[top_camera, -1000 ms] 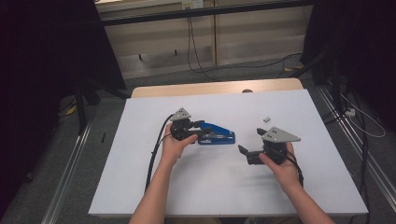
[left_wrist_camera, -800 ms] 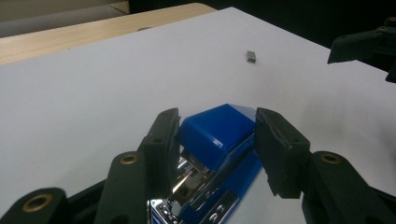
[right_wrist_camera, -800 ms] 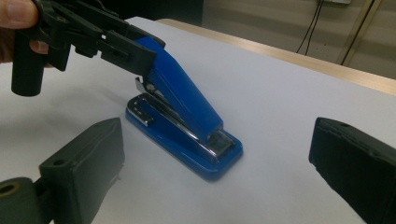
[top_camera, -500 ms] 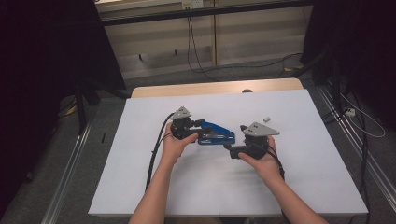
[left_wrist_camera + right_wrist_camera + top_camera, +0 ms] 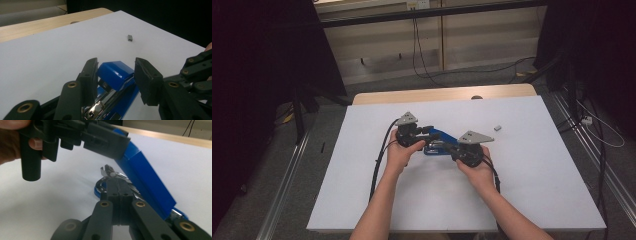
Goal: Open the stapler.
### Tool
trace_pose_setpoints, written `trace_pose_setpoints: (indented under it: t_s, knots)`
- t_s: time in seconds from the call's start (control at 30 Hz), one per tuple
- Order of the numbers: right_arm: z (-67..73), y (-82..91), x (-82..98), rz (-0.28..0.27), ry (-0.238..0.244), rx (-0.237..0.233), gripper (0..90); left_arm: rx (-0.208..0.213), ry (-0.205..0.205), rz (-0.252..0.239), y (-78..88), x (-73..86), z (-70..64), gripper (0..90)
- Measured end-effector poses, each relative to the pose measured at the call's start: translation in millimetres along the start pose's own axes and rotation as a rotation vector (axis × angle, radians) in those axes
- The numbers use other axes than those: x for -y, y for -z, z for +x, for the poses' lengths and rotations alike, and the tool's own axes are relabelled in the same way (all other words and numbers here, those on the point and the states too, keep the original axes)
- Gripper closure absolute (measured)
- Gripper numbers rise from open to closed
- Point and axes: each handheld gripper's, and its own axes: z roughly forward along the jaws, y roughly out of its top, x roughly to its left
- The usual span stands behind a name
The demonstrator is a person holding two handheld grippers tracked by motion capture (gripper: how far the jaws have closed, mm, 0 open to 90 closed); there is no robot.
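Note:
A blue stapler (image 5: 440, 143) lies at the middle of the white table (image 5: 537, 175). Its blue top (image 5: 147, 177) is tilted up off the metal staple track (image 5: 110, 173). My left gripper (image 5: 431, 134) comes from the left and is shut on the front end of that top (image 5: 115, 72), one jaw on each side. My right gripper (image 5: 453, 149) comes from the right. Its jaws are shut flat against each other, and the tips (image 5: 117, 181) rest at the metal track under the raised top. A hand holds each gripper.
A small grey block (image 5: 497, 128) lies on the table to the right of the stapler, also in the left gripper view (image 5: 130, 37). A wooden strip (image 5: 437, 95) borders the far edge. Black cables (image 5: 379, 160) trail from the left gripper toward the person.
My right gripper has moved left across the table to the stapler, and its tips now sit at the stapler's inside. The left gripper and the stapler have stayed in place.

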Motion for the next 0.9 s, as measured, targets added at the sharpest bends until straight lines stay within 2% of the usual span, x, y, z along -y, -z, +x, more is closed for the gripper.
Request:
trace_pose_setpoints:
  t_s: [0.17,0.37,0.43,0.5,0.73,0.9]
  knots:
    - [3.9,-15.9,1.8,0.022,-0.032,0.009,90.0,0.002,0.003,-0.001,-0.1,0.0,0.5,55.1]
    - [4.8,-28.0,1.5,0.014,-0.059,0.016,90.0,0.001,-0.001,-0.007,-0.3,-0.7,-0.8,55.2]
    - [6.2,-35.4,0.8,0.015,-0.082,0.017,90.0,0.004,0.006,-0.005,-0.1,-0.4,-0.1,55.3]
    - [7.5,-39.5,0.0,0.011,-0.092,0.036,90.0,0.004,0.004,-0.005,-0.1,-0.4,0.2,55.3]
    - [10.1,-49.8,-2.7,-0.014,-0.097,0.071,90.0,0.005,0.006,-0.007,0.0,-0.6,0.3,55.5]
    - [9.8,-52.8,-4.0,-0.025,-0.114,0.065,90.0,0.005,0.006,-0.008,0.0,-0.8,0.1,55.5]
